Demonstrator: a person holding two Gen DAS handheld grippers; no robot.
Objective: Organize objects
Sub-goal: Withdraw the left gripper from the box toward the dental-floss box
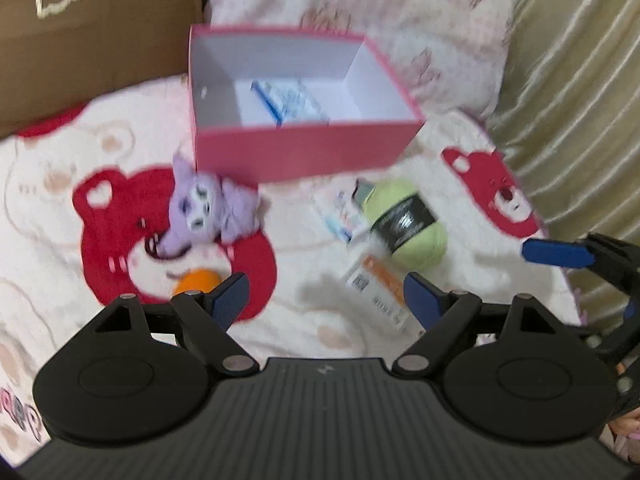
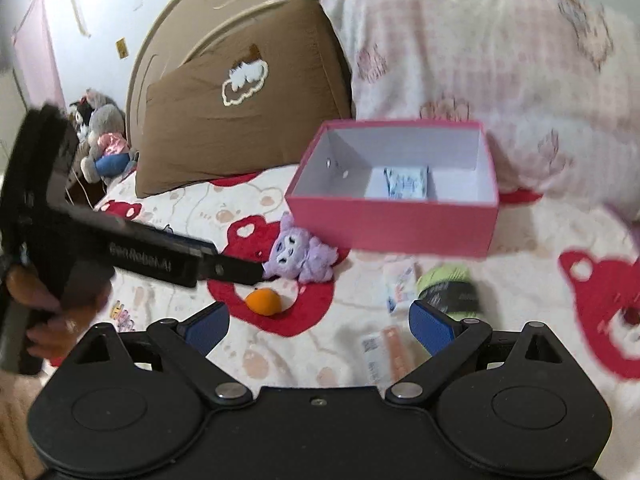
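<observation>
Both tools stood wide with nothing between their pads. From the left wrist camera, the left tool [image 1: 324, 294] hung over a bed blanket [image 1: 64, 184] printed with red bears, its blue pads well apart. One pad covered the near edge of an orange ball [image 1: 199, 282], so only the top of it showed. A purple plush toy [image 1: 208, 210] lay just in front of a pink box [image 1: 304, 152]; the box was open, and a small blue-and-white packet [image 1: 290, 102] lay on its floor, too blurred to read. To the right, a green yarn ball [image 1: 408, 226] with a dark band rested against some flat packets [image 1: 372, 280], whose print was smeared; the right pad hid part of one. At the right edge the right tool's blue pad [image 1: 556, 254] poked in, the rest cut off.

From the right wrist camera, the right tool [image 2: 320, 326] was likewise spread wide. The left tool's body [image 2: 152, 258] crossed the left side, its tip against the plush toy [image 2: 304, 258], its pads out of sight; a hand [image 2: 40, 304] gripping it was partly cropped. The orange ball [image 2: 263, 302] lay in the open. The right pad hid part of the yarn ball [image 2: 450, 290]. The box [image 2: 394, 226] sat before a brown pillow [image 2: 240, 120] and a pink one [image 2: 480, 60].
</observation>
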